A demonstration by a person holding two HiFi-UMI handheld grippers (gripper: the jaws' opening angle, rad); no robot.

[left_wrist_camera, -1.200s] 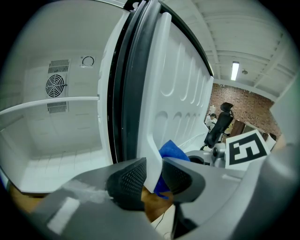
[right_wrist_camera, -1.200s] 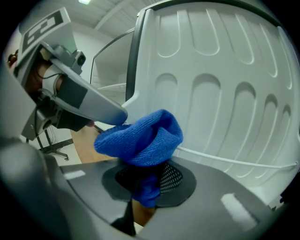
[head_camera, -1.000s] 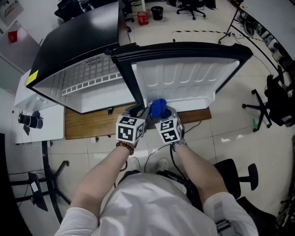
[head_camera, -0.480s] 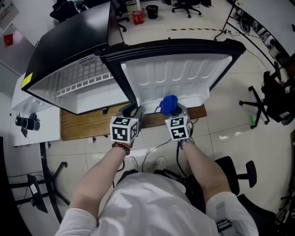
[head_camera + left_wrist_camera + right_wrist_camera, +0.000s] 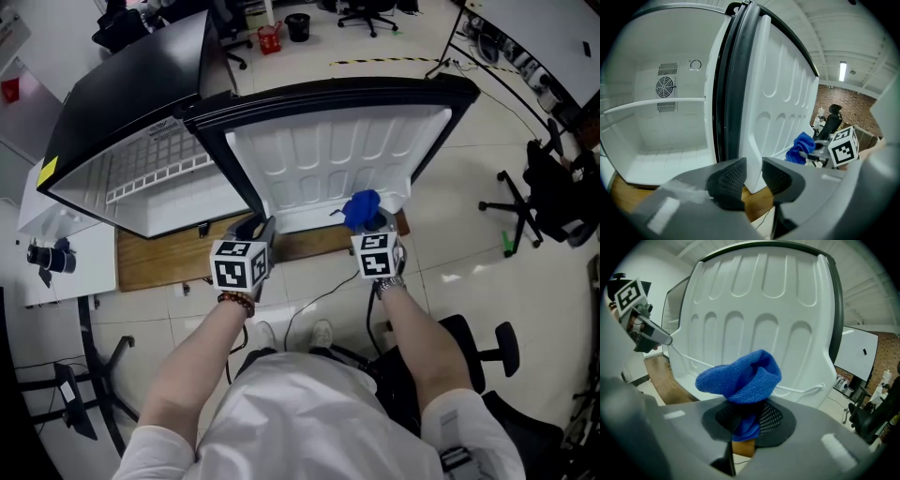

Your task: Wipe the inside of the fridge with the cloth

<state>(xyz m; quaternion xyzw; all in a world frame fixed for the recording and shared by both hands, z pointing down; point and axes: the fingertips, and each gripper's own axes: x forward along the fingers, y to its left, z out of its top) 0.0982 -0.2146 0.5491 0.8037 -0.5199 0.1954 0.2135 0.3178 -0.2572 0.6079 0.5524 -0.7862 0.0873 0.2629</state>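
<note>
Right gripper view: the blue cloth (image 5: 740,378) is bunched up, its lower fold pinched and the rest standing free above the jaws, near the inner face of the open door (image 5: 764,319).
Right gripper (image 5: 747,420): jaws clamped on the cloth, toward the right of the door's lower part.
Door rail (image 5: 801,389): a thin white bar across the door's lower part, just beyond the cloth.
Left gripper (image 5: 753,176): pads closed on the door's near lower corner, hinge side, as best the view shows. It looks to be steadying the door.
Fridge interior (image 5: 670,140): left of the door, white, with one shelf (image 5: 656,104) and a round vent (image 5: 665,86) on the far wall. The cloth is well apart from it.
Stage (judged): work is at the door liner, and the cabinet is yet to do.
Risk, cloth: only a small fold is gripped, so hard rubbing could drag it out.
Risk, rail: the loose bunch could snag on it.
Risk, door: a push on the liner could swing it if the left grip slips off that corner.
</note>
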